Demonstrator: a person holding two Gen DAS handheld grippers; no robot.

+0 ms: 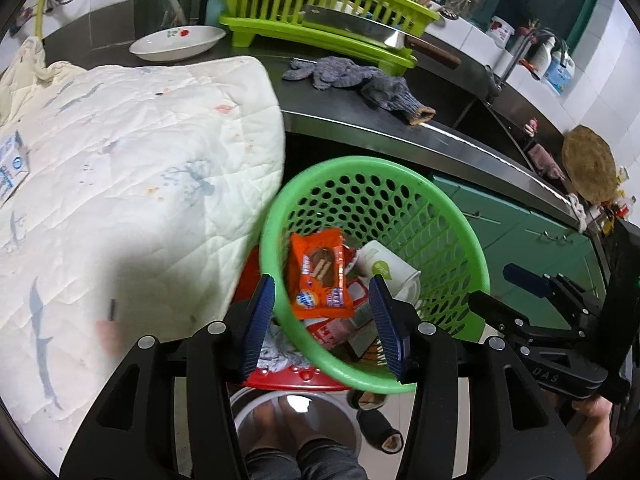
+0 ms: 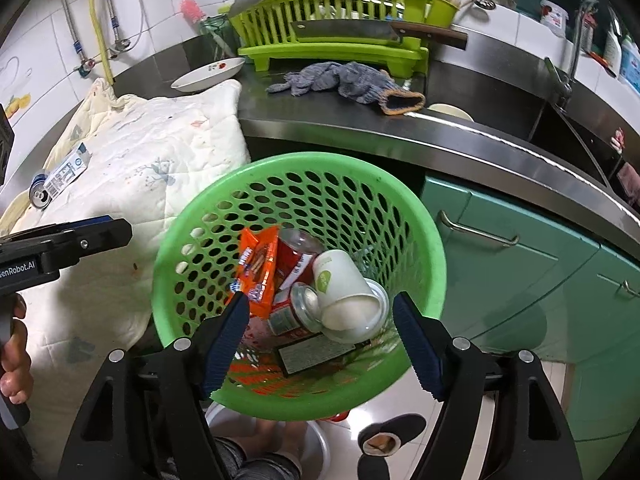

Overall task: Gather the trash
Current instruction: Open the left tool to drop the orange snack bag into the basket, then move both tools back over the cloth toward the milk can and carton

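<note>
Lying in the green basket [image 2: 434,256], an orange wrapper [image 1: 320,276] and paper cup [image 2: 344,292] are being watched over by the empty left gripper [image 1: 326,328] and right gripper [image 2: 328,344], both held apart.

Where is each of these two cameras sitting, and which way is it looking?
Left wrist: rides the left gripper, looking down into the green perforated plastic basket; its blue pads, the right gripper and the person's feet show.
Right wrist: rides the right gripper, facing the same basket; left gripper and a hand show.
Shared: basket, orange snack wrapper, white paper cup.
</note>
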